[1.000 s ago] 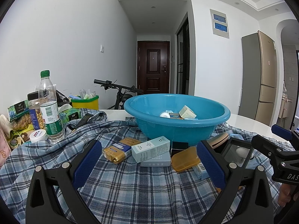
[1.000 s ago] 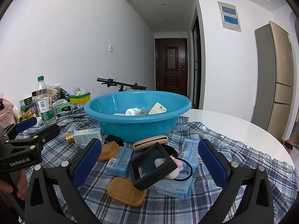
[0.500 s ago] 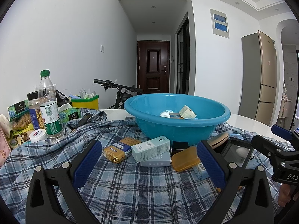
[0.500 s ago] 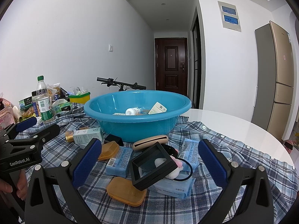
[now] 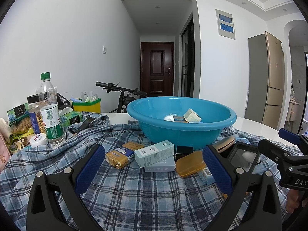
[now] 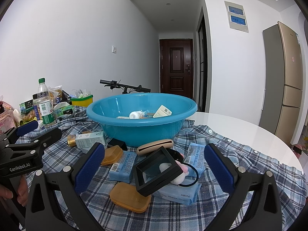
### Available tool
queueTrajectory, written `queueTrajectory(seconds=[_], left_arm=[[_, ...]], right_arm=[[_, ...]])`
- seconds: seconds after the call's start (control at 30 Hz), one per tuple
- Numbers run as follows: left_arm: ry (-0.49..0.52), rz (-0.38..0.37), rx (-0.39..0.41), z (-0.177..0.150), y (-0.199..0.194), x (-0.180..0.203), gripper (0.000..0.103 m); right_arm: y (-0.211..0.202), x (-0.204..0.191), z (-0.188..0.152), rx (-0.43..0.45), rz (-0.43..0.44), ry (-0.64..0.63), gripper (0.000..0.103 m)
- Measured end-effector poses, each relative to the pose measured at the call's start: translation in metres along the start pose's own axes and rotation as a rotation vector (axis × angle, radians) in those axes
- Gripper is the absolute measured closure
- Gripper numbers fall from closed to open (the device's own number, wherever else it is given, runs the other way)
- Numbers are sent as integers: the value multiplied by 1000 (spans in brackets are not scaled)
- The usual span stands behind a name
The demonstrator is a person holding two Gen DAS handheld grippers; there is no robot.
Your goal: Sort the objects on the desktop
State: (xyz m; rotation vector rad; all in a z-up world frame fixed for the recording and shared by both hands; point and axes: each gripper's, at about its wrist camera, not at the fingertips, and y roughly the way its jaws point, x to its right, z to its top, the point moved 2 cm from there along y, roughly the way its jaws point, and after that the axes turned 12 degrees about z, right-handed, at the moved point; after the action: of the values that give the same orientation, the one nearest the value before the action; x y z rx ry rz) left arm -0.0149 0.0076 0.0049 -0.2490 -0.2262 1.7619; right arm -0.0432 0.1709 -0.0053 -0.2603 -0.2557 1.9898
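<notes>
Both tools stand wide open and empty above the plaid cloth (image 5: 146, 196): the left tool (image 5: 154, 171) faces the boxes, the right tool (image 6: 154, 171) faces the black frame. Nothing is gripped yet.

From the left, a bottle (image 5: 50, 111) and snack packs stand at the desk's far edge, well apart from the work. Next comes a gold box (image 5: 123, 154), touching a pale green box (image 5: 155, 152) that lies on top of a grey-blue box (image 5: 159, 166). An amber case (image 5: 190, 163) lies just beside them. Behind all this sits the blue basin (image 5: 181, 129), already holding a few small boxes and a white roll. To the right, in the right wrist view, lie a second amber case (image 6: 130, 196), blue wipe packs (image 6: 123, 165), a tan case (image 6: 155, 146), the black frame (image 6: 157, 171) tilted on a plush toy and a hair band, all in a loose heap on the desk (image 6: 240, 127).

The step in hand looks like choosing the next thing for the basin. For the left tool, the green box is the best pick: it lies on top and free, so closing across its short sides should lift it clean without dragging the gold box. The right tool would do well to take the frame by its opposite edges, since it rests unsteadily.

Against the earlier frames, nothing differs: both tools hold the same pose and every object lies where it did.
</notes>
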Motion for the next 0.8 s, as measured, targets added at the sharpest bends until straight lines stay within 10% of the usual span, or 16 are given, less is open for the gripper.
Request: queueTrajectory(seconds=[0.8], left_arm=[[33,-3,-213,35,22,8,0]], right_arm=[[8,8,53,-129,7,60,0]])
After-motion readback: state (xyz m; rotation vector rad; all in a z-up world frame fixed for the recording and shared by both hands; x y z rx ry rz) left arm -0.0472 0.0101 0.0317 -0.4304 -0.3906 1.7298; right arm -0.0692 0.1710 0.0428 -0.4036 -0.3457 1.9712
